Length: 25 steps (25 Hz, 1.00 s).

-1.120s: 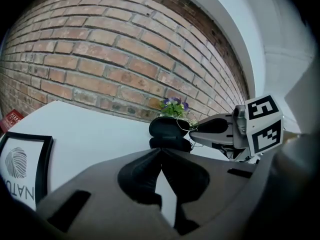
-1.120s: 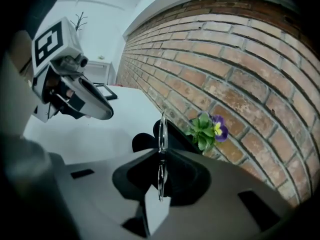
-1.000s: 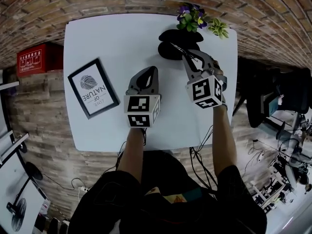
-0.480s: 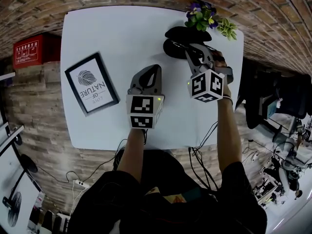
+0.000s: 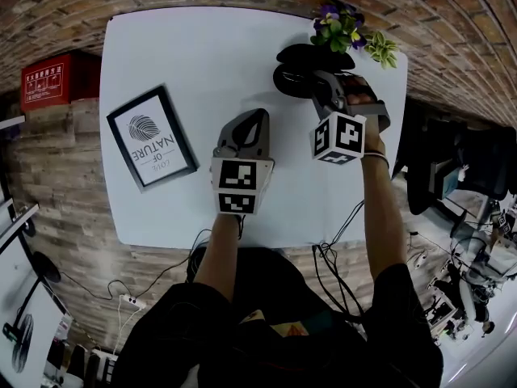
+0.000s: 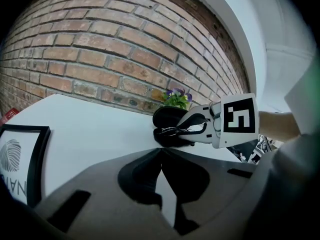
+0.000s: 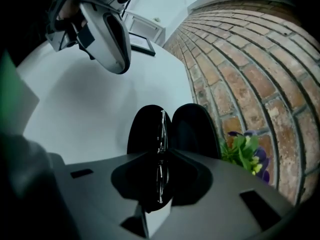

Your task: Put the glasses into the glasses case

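Observation:
An open black glasses case (image 5: 300,56) lies at the far right of the white table (image 5: 186,63), beside the flowers. My right gripper (image 5: 320,81) points down into it, and its jaws are opening. In the right gripper view the thin metal glasses (image 7: 162,129) stand on edge between the tips, over the seam between the case (image 7: 144,129) halves. The left gripper view shows the glasses (image 6: 170,131) at the case's (image 6: 167,116) lower half. My left gripper (image 5: 249,124) hovers mid-table, shut and holding nothing, well short of the case.
A black-framed print (image 5: 152,140) lies on the table's left side. A small pot of purple flowers (image 5: 343,29) stands right behind the case, against the brick wall. A red box (image 5: 52,87) sits off the table's left edge. Cables hang below the near edge.
My right gripper has rolled and sunk toward the case, carrying the glasses down into it. The left gripper has stayed where it was.

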{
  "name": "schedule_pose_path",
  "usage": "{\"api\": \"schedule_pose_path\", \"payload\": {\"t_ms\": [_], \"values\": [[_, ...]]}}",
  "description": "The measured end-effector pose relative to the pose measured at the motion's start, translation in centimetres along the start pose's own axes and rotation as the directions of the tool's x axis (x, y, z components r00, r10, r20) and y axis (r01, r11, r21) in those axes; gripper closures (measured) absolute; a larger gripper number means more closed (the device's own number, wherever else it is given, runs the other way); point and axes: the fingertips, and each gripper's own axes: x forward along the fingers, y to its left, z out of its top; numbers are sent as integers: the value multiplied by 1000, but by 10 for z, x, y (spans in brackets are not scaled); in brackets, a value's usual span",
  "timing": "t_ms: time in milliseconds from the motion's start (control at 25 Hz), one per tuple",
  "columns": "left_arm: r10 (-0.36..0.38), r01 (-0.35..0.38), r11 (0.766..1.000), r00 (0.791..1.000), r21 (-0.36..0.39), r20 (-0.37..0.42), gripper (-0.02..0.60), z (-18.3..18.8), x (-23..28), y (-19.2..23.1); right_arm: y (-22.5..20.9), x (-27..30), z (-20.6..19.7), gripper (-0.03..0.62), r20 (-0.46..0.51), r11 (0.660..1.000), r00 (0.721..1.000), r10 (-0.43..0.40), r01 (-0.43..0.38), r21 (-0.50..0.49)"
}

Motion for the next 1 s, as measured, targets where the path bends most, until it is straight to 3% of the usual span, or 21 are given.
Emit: {"api": "schedule_pose_path", "payload": {"t_ms": [440,1000], "values": [[3,-3,1000,1000,-11,-5,572,-6,-1,2,2,0,-1,494,-23,993,996,85,-86,-85],[10,-10,1000,1000,-18,14,572,-3,-13,-1,7,-26,-3,511,-16,997,997,79,-80,-18]]}}
